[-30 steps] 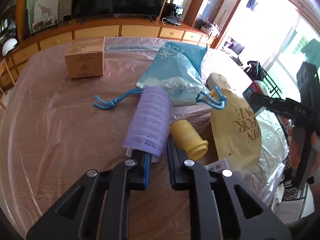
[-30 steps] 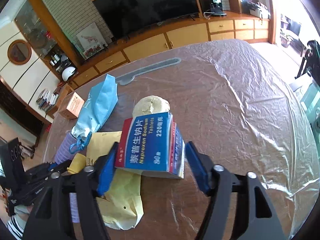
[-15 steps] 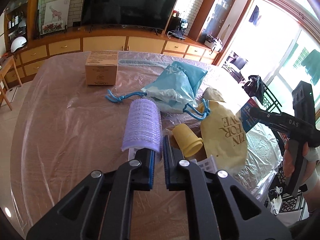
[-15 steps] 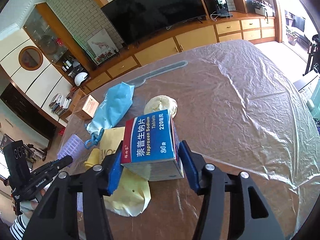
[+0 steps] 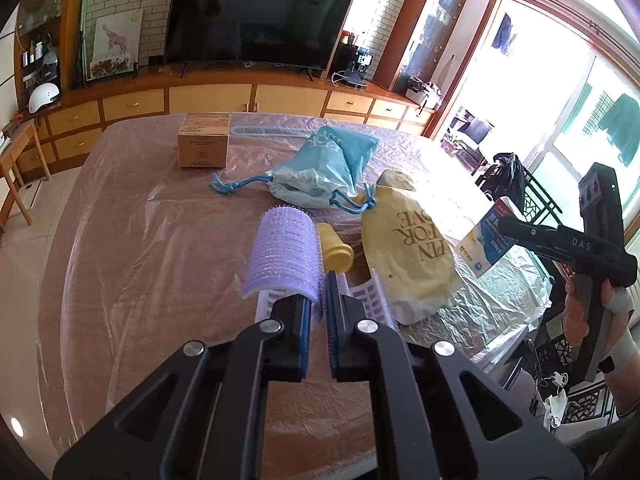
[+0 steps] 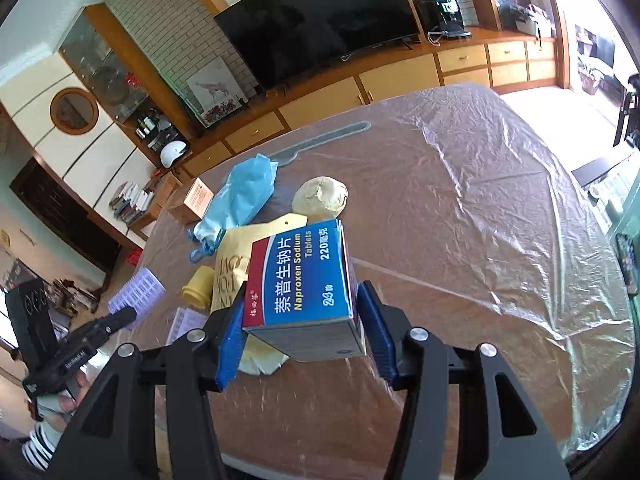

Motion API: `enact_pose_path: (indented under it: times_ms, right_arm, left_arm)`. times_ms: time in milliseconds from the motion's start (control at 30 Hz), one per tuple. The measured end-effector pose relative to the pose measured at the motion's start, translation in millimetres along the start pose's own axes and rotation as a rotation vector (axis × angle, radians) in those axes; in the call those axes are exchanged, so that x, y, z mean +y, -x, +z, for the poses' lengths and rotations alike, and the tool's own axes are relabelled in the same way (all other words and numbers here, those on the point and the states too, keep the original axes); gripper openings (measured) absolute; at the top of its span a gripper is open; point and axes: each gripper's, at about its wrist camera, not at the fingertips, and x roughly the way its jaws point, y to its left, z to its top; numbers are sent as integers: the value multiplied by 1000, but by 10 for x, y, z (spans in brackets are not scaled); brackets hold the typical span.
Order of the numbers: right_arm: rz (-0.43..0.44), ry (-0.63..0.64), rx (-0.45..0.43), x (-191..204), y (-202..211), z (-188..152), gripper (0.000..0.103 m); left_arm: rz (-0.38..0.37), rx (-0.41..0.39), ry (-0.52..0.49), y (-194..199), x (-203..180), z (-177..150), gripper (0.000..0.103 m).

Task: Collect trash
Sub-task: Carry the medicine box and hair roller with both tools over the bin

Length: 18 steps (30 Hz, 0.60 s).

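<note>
Left gripper (image 5: 322,300): jaws nearly shut, pinching wall of purple hair roller (image 5: 286,256), roller lifted off table (image 5: 160,264).
Right gripper (image 6: 300,328): clamped on blue pill box (image 6: 300,284), held above table.
Yellow cup (image 5: 334,247): on its side just behind roller.
Yellow bag (image 5: 408,252): flat, betw. the two grippers.
Blue drawstring bag (image 5: 324,168): behind yellow bag, cords loose.
Brown box (image 5: 204,146): far side, well apart.
Beige lump (image 6: 320,198): near yellow bag's far end.
White-purple card (image 5: 372,300): under left gripper's tip.

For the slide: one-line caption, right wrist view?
Right gripper clamps a Naproxen Sodium tablet box above the plastic-covered table strewn with trash.
</note>
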Motion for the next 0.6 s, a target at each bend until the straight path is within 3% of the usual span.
enact_pose_path:
  times_ms: [333,600]
  right_arm:
    - [75,24,9,26,348,-188,51]
    - [138,106,65,184,586,-441,51]
  left_arm:
    - [-9,-36,-22,331,-228,-120,9]
    - [-19,-9,-72,463,-497,-332,8]
